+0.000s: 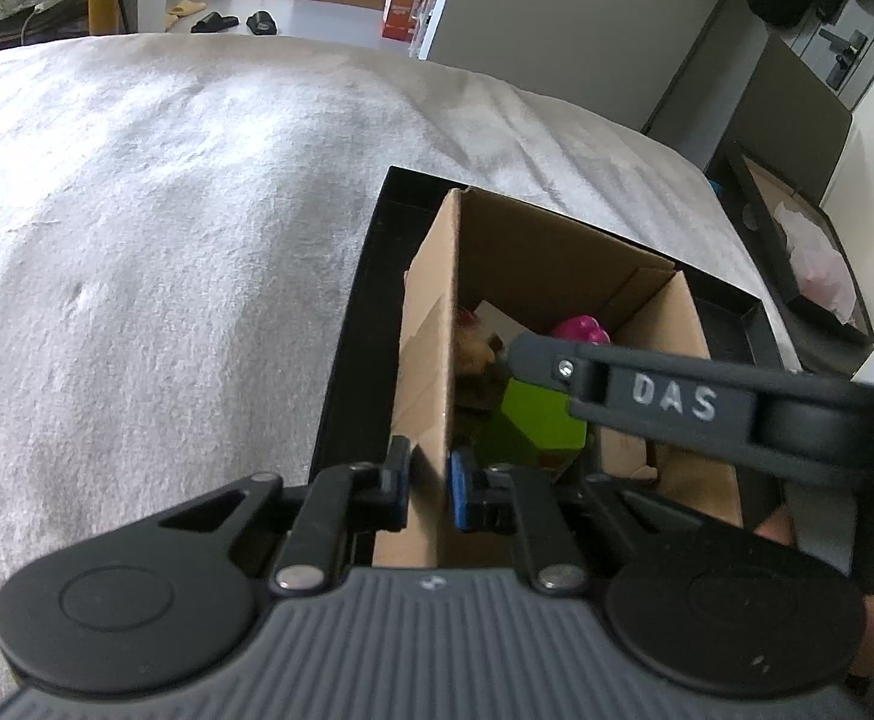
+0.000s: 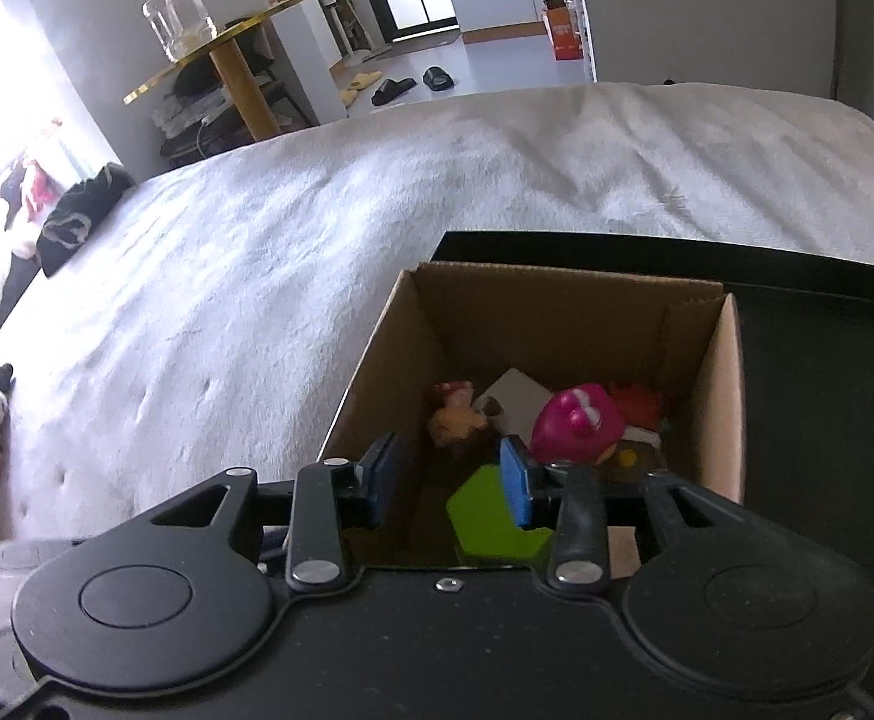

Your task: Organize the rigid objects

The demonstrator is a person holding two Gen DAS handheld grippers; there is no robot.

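A brown cardboard box [image 1: 428,324] [image 2: 556,312] stands in a black tray [image 1: 347,372] [image 2: 808,396] on the white bed. Inside lie a lime green block [image 1: 535,426] [image 2: 484,516], a magenta toy [image 1: 580,330] [image 2: 574,423], a small brownish figure [image 2: 454,420] and a white card [image 2: 514,399]. My left gripper [image 1: 428,489] straddles the box's near left wall with its blue pads close on either side. My right gripper [image 2: 448,483] is open and empty above the box, over the green block. Its arm crosses the left wrist view [image 1: 664,399].
The white bedcover [image 1: 167,240] [image 2: 317,228] spreads to the left and beyond. Dark clothes [image 2: 77,216] lie at the bed's left edge. Another dark tray with a plastic bag [image 1: 808,252] sits on the floor to the right. A gold side table [image 2: 227,60] stands behind.
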